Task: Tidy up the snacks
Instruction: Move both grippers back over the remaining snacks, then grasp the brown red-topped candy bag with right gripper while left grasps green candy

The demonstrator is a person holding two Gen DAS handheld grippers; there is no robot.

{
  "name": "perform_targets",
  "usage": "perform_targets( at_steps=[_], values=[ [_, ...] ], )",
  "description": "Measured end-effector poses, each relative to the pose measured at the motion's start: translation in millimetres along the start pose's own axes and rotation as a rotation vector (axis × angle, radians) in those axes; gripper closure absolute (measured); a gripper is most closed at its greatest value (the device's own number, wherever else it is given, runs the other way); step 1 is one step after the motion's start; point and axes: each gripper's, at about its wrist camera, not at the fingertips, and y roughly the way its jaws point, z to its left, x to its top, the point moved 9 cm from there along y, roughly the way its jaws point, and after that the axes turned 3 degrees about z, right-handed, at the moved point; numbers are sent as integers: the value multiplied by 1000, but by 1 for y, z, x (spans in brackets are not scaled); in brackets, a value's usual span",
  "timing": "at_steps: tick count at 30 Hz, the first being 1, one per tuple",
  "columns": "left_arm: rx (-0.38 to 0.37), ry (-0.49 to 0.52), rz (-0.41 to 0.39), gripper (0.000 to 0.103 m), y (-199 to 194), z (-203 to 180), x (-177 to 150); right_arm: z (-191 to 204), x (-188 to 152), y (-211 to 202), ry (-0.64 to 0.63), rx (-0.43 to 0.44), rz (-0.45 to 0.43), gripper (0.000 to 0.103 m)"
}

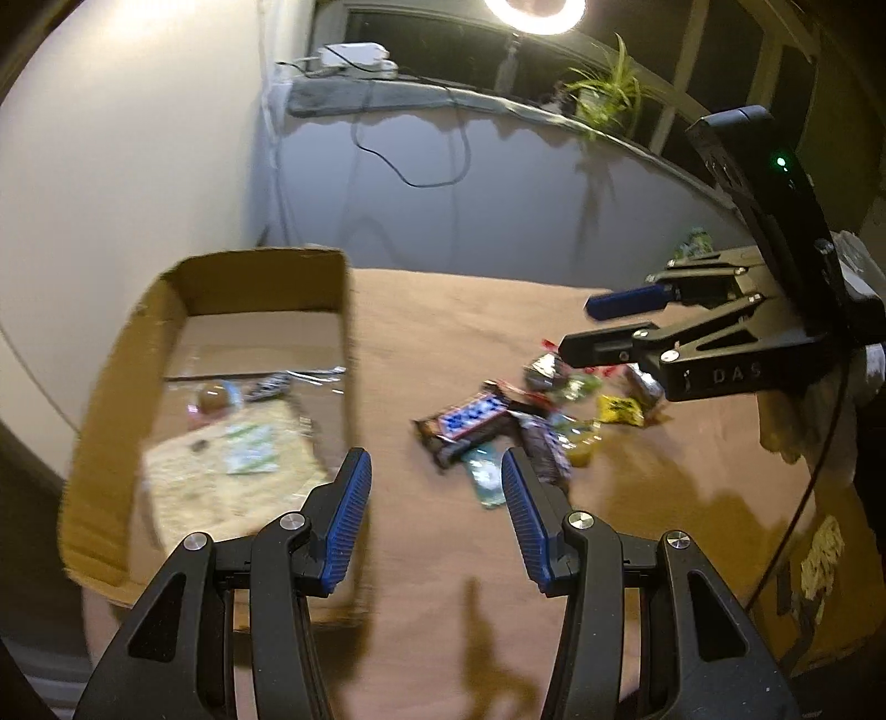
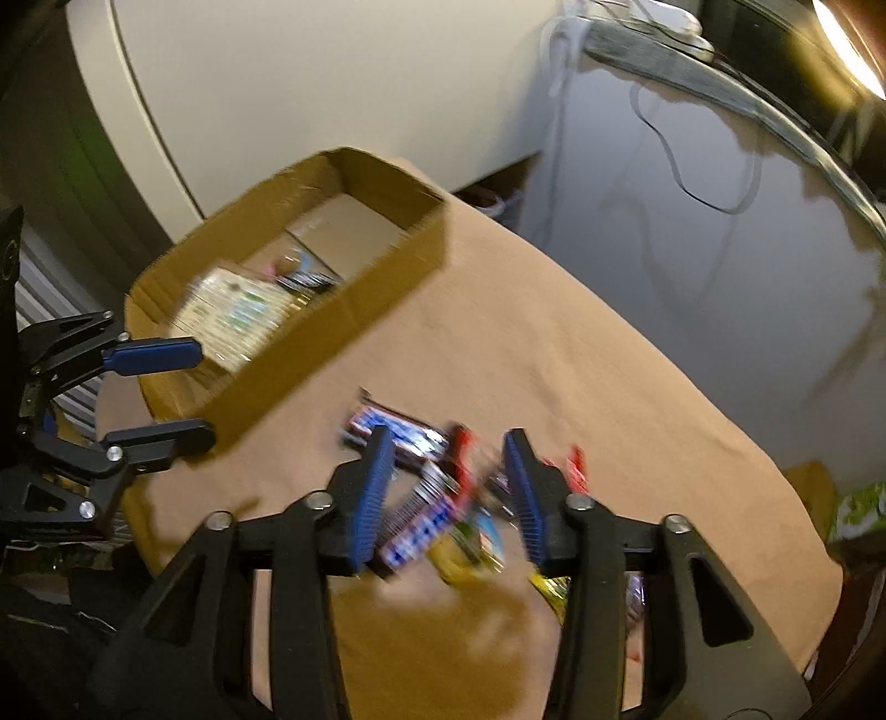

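A cardboard box (image 1: 266,260) stands on the brown cloth and holds a flat pale packet (image 1: 232,459), a small round snack (image 1: 213,399) and a dark wrapper. To its right lies a loose pile of wrapped snacks (image 1: 515,421), among them a blue-and-white bar (image 1: 470,418) and a yellow packet (image 1: 620,410). My left gripper (image 1: 434,465) hovers open over the cloth between box and pile, nothing between its pads. My right gripper (image 2: 447,443) hangs open just above the pile (image 2: 432,498), which is blurred. The box (image 2: 387,293) and left gripper (image 2: 196,393) show at the left there.
The brown cloth (image 1: 443,581) covers the table to its front and right edges. Behind it are a grey wall with a hanging cable (image 1: 410,166), a sill with a potted plant (image 1: 603,94) and a ring lamp (image 1: 534,11). A green packet (image 1: 692,241) lies at the far right.
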Motion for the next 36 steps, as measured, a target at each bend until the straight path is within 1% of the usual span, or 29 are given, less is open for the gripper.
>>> perform_targets(
  at_steps=[1,9,19,25,33,35,36],
  values=[
    [-6,4,5,55,1,-5,-1,-9,-6,-3,11,-13,-3,42],
    [-48,36,51,55,16,-40,-12,-61,-48,-10,73,-64,16,42],
    [-65,66,116,54,38,-73,-30,-104,-87,-6,128,-97,51,42],
    [-48,77,146,54,51,-82,-39,-120,-102,0,160,-93,62,42],
    [-9,79,167,54,64,-79,-43,-131,-113,6,190,-79,65,41],
    [1,80,172,54,66,-78,-44,-132,-114,8,197,-72,68,40],
    [5,79,174,54,67,-77,-44,-133,-114,9,199,-70,68,38]
  ],
)
